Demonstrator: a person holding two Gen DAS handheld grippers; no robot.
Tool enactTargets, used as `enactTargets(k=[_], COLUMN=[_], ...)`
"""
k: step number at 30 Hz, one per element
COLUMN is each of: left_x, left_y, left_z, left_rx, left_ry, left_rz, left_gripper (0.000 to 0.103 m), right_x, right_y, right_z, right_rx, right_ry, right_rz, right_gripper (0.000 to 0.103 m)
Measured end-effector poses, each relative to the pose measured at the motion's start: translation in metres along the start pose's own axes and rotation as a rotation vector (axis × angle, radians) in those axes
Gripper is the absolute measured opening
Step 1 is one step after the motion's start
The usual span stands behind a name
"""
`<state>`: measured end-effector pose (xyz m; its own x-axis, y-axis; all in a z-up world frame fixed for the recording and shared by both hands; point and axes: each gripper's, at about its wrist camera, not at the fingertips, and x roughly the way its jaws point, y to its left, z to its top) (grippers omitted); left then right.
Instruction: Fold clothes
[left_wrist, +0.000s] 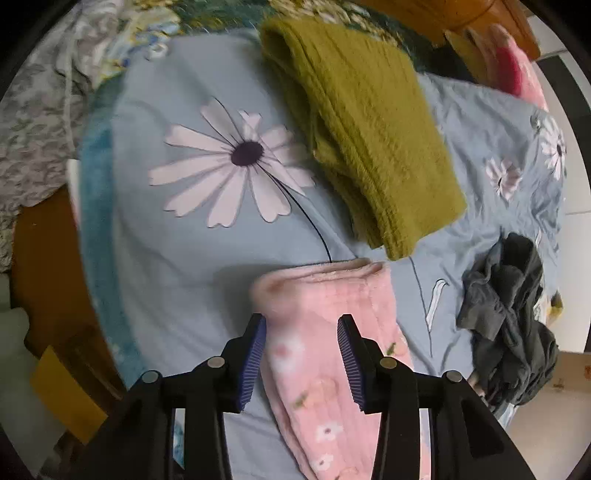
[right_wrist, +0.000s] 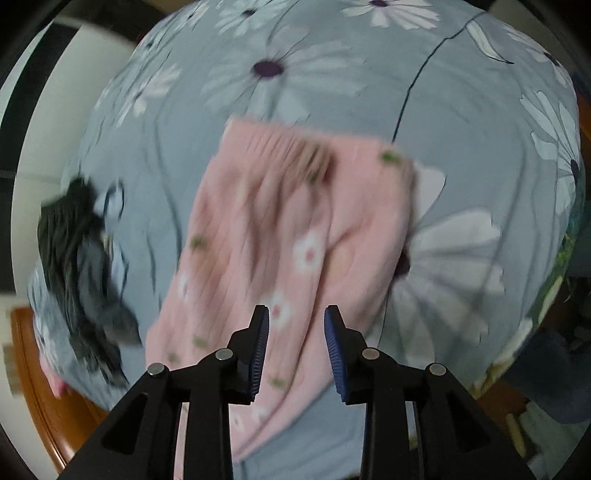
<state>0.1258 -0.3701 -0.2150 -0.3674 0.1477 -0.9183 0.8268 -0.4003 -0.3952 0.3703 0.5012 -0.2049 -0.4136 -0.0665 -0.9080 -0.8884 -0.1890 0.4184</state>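
Soft, even indoor light, no glare. Faint shadow on bedsheet (left_wrist: 177, 258) beside pink garment (left_wrist: 325, 332). Left view mostly sharp, slight smear at edges. Right view heavy motion blur; pink garment streaked. Fisheye bends both, dark vignette at corners.

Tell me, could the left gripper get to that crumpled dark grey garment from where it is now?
Probably yes. The left gripper is open above the pink floral garment, holding nothing. The dark grey garment lies loose to its right on the blue daisy bedsheet, with only bare sheet between them.
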Motion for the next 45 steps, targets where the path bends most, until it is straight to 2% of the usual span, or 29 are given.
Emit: enactTargets(k=[3,4,7,12,13,14,17,20,22,25,27,29,35,40,42,43,44,45], left_x=[-0.020,-0.030,-0.055,-0.082,-0.082,-0.085,-0.080,-0.077,-0.075,-0.071,-0.065,-0.062,-0.061,-0.051,-0.039,-0.032,-0.025,-0.017], left_y=[-0.014,-0.017,-0.029,-0.055,-0.060,-0.064,-0.078,-0.090,-0.094,-0.095,-0.091,-0.084,-0.055,-0.020,-0.005,0.001,0.007,0.012], left_z=[-0.013,-0.021,-0.046,-0.091,-0.098,-0.107,-0.126,-0.144,-0.152,-0.162,-0.166,-0.169,-0.158,-0.132,-0.113,-0.104,-0.095,-0.085], left_rx=[-0.007,-0.008,0.016,0.078,0.082,0.088,0.103,0.128,0.149,0.167,0.156,0.137,0.082,0.005,-0.022,-0.034,-0.046,-0.055], left_ry=[-0.044,-0.054,-0.077,-0.085,-0.082,-0.077,-0.055,-0.030,-0.021,-0.010,-0.002,0.003,-0.029,-0.056,-0.058,-0.056,-0.054,-0.052], left_rz=[-0.004,-0.012,-0.038,-0.084,-0.092,-0.096,-0.105,-0.116,-0.114,-0.097,-0.087,-0.075,-0.048,-0.041,-0.041,-0.042,-0.044,-0.045], left_gripper=[0.048,0.053,0.054,0.056,0.056,0.056,0.056,0.056,0.056,0.056,0.056,0.056,0.056,0.056,0.056,0.056,0.056,0.056], right_x=[0.012,0.017,0.035,0.056,0.057,0.057,0.043,-0.005,-0.035,-0.033,-0.009,0.009,0.024,0.013,0.002,-0.004,-0.012,-0.019], right_y=[0.001,0.001,-0.009,-0.020,-0.019,-0.017,-0.009,-0.004,-0.013,-0.045,-0.068,-0.079,-0.078,-0.053,-0.037,-0.030,-0.023,-0.014], right_z=[0.026,0.034,0.056,0.068,0.067,0.067,0.069,0.070,0.071,0.070,0.068,0.067,0.069,0.062,0.058,0.056,0.054,0.050], right_rx=[-0.026,-0.038,-0.056,-0.019,-0.011,-0.008,-0.027,-0.082,-0.112,-0.093,-0.057,-0.032,-0.034,-0.122,-0.165,-0.172,-0.175,-0.178], right_ry=[-0.008,-0.008,0.000,0.051,0.066,0.076,0.082,0.016,-0.030,-0.005,0.055,0.091,0.106,0.107,0.075,0.057,0.033,0.014], right_rz=[0.044,0.052,0.027,0.098,0.126,0.149,0.232,0.347,0.369,0.283,0.202,0.157,0.081,-0.018,-0.080,-0.108,-0.131,-0.146], right_gripper=[0.032,0.032,0.032,0.032,0.026,0.007,0.003,0.003,0.003,0.003,0.003,0.003,0.004,0.006,0.014,0.026,0.031,0.031])
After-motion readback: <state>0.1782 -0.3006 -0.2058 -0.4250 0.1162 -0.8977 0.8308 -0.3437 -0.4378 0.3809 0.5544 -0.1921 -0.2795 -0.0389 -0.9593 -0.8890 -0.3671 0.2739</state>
